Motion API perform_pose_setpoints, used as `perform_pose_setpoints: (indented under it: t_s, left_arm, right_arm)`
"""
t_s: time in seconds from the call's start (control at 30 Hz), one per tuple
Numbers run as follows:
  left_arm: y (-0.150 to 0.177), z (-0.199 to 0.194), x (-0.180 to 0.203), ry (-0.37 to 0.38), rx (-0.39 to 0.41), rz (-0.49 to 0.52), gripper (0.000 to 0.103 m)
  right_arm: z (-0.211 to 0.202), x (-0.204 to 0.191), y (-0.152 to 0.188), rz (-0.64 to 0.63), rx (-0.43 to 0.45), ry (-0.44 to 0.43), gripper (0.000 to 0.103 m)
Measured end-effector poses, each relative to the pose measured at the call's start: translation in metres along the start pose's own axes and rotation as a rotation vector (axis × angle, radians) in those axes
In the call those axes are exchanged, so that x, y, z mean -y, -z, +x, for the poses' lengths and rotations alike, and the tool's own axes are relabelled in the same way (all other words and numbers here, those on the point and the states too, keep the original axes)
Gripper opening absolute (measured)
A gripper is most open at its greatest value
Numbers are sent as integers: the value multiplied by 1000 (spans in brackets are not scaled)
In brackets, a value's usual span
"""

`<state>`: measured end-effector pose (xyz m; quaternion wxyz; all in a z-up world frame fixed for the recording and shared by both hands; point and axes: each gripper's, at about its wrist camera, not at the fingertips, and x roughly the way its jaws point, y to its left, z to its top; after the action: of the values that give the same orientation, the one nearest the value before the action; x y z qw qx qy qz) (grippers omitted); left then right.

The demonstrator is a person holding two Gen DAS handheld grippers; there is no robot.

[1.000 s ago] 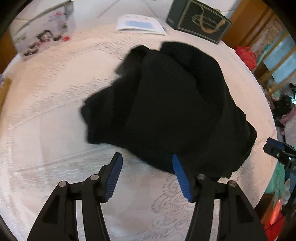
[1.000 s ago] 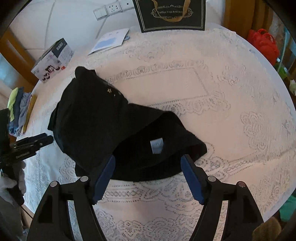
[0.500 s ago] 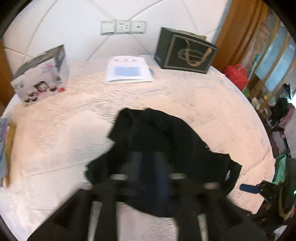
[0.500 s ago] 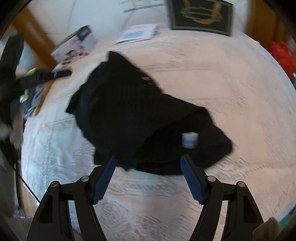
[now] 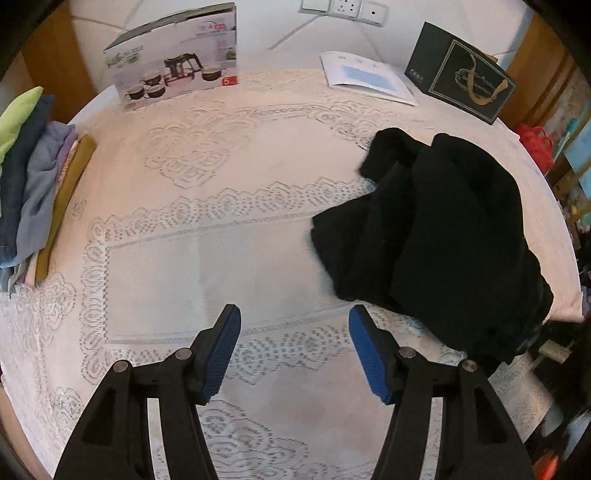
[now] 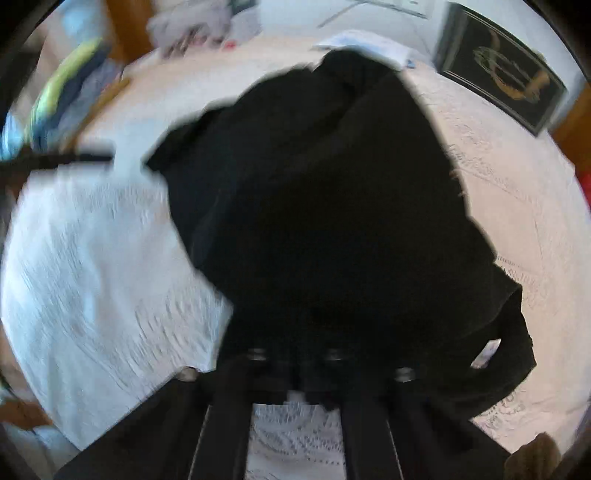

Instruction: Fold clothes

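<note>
Black soft cloth, a crumpled garment [image 5: 436, 236], lies in a heap on the round table's white lace tablecloth [image 5: 207, 229], over toward the right side in the left wrist view.

From that view the left gripper [image 5: 293, 325] hangs above bare lace, beside the garment and not touching it. Its jaws are spread, have just opened a little more, and have nothing between them; 2 blue ribbed pads [image 5: 221, 350] show clearly.

The right wrist view tells a different story. It is blurry, and the black garment [image 6: 332, 206] fills most of it, right up against the right gripper [image 6: 299, 369]. Its jaws have just closed and are pressed together. The dark cloth bunches around the tips, and they seem to pinch its near edge, but the blur and the dark colours hide the pads themselves. A small white tag [image 6: 487, 350] peeks out at the lower right of the cloth.

Only the left wrist view shows the other things sharply: a grey cardboard box with pictures of cups and pots [image 5: 177, 62] at the back, a white and blue booklet [image 5: 369, 79], a dark box with gold writing [image 5: 461, 74], and a stack of green, blue and grey folded clothes [image 5: 29, 177] at the left edge. White wall sockets [image 5: 343, 7] sit behind the table.
</note>
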<state>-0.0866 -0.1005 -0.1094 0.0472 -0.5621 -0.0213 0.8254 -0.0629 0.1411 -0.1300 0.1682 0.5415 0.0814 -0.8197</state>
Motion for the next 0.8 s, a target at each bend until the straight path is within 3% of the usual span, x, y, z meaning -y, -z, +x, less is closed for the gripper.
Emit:
perform_pose_setpoints:
  t_s: [0.1,0.17,0.23,0.4,0.53,0.63,0.73,0.77,0.8]
  left_arm:
    - [-4,-1,1,5,15,-10,62]
    - [-7,-3,8,-2,24,-18,62]
    - [-13,4,12,-9,28,-41,62]
    - [-1,10,15,-28,9,-124,62]
    - [19,8,9,-33,-20,-118,62]
    - [31,6,3,-14,-36,-91,62]
    - [35,10,1,1,-51,-36,62]
    - [35,12,1,-2,-54,-13,62]
    - [33,14,1,-3,-55,2,62]
  right_arm:
    - [-56,46,-26,104,173,14,0]
    - [-79,81,-39,171,206,25,0]
    - [-92,101,-47,137,211,41,0]
    - [-72,60,-29,-52,113,-86,8]
    - [-40,20,-5,-88,43,-128,60]
    - [-24,-9,11,-110,30,-131,60]
    - [-6,-29,21,-146,13,-40,60]
    - [1,-33,23,-161,-3,1,57]
    - [5,-33,25,-159,-3,22,49]
